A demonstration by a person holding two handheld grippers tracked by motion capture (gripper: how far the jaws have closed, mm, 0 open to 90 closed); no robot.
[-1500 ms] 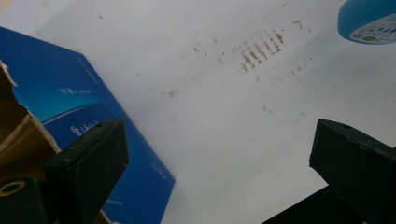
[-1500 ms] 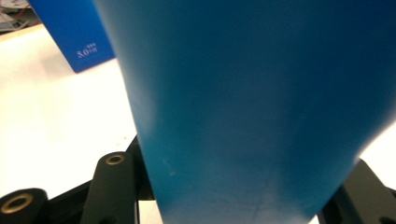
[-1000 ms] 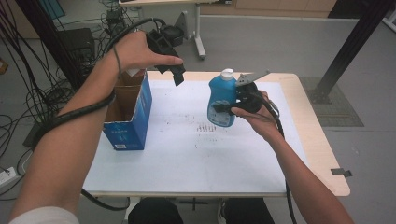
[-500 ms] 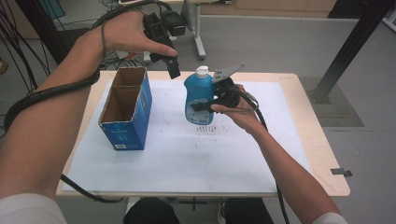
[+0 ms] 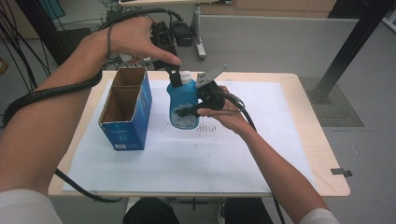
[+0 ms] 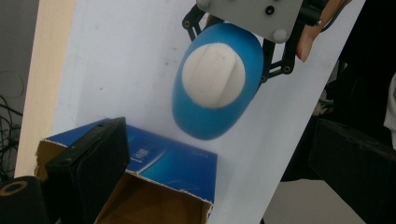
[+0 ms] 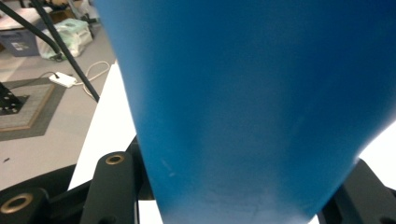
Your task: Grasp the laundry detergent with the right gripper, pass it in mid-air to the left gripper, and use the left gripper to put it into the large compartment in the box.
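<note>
Lettering on box unreadable; our right gripper clamps the blue white-capped bottle, left gripper jaws apart.

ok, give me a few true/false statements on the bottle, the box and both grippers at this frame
1. The right gripper holds the blue bottle by its body. True.
2. The bottle's white cap is off. False: the cap sits on the bottle.
3. The left gripper hangs just above the bottle's cap, jaws apart. True.
4. The cardboard box lies on its side. False: it stands upright, open at the top.
5. The bottle is inside the box. False: it is held in the air beside the box.
</note>
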